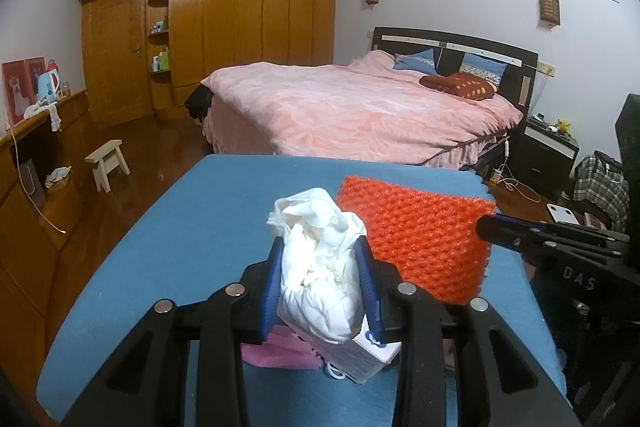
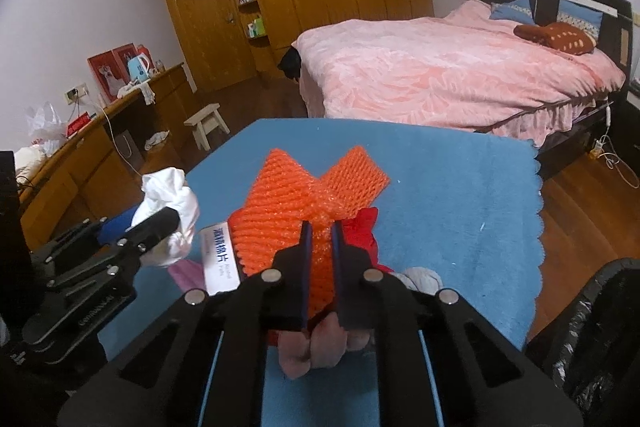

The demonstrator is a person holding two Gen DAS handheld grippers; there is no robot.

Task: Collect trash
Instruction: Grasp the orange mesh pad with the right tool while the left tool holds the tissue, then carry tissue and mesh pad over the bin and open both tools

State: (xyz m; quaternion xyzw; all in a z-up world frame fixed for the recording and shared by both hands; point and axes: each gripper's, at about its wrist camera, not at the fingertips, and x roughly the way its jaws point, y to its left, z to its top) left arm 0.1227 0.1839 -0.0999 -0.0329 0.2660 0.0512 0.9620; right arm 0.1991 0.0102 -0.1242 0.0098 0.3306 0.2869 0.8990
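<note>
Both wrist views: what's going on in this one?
A person with a gripper in each hand is picking trash off a blue-covered table in a bedroom. The left gripper is shut on a crumpled white tissue wad. The right gripper is shut on an orange foam net. A small box, something pink and something red lie on the table. A black-lined bin sits at the lower right of the right wrist view.

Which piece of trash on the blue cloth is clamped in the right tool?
The orange foam net, pinched between the right tool. The white wad sits in the left tool instead.
</note>
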